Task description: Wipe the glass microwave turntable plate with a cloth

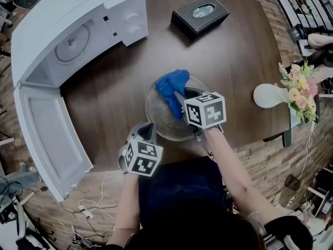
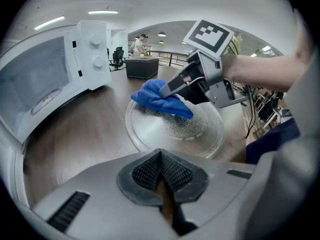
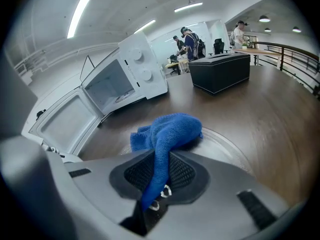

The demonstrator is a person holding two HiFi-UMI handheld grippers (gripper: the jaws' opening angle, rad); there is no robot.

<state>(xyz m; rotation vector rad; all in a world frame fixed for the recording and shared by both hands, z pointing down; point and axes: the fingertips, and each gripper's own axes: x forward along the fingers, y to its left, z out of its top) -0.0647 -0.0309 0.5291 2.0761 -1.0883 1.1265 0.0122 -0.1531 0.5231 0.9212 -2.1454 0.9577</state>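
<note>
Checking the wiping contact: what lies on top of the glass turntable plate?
A blue cloth lies bunched on the far side of the plate, pinched in the right gripper. The rest of the glass is bare. Whatever is beneath the cloth is covered.

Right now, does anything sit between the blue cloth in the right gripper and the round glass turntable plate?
Nothing visible does. The blue cloth, clamped in the right gripper, already lies on the round glass turntable plate.

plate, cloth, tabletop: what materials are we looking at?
The turntable plate looks like clear glass, glossy: the table shows through it. The cloth is blue with fuzzy matte pile, probably microfibre. The table has a dark wood-grain top, low sheen; solid wood or laminate, cannot tell.
</note>
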